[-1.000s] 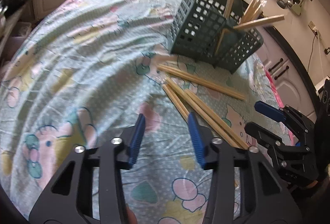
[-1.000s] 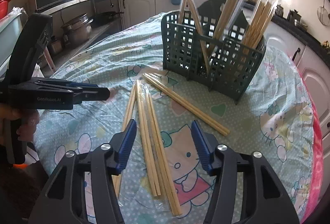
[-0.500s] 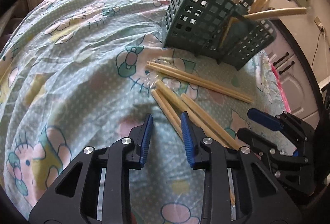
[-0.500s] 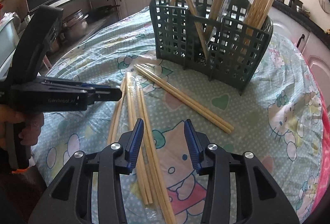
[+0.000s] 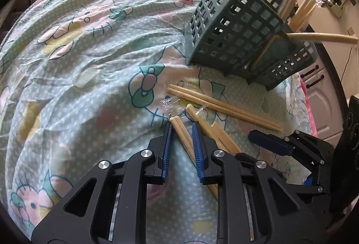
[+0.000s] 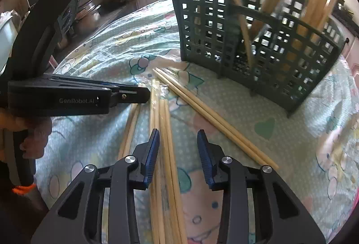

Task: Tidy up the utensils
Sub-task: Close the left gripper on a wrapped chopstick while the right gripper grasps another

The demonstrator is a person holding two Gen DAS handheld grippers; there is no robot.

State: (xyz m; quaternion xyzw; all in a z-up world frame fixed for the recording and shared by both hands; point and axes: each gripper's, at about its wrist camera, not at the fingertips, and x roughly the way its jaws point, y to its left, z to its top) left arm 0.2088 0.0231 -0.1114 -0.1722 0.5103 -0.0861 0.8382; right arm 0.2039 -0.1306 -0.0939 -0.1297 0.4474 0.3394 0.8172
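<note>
Chopsticks [image 5: 182, 134] now between closing left gripper [image 5: 181, 129]

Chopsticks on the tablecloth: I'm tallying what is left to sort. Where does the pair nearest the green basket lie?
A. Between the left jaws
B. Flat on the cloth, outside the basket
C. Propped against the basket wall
B: the pair of chopsticks lies flat on the tablecloth, clear of the green basket and both grippers.
</note>
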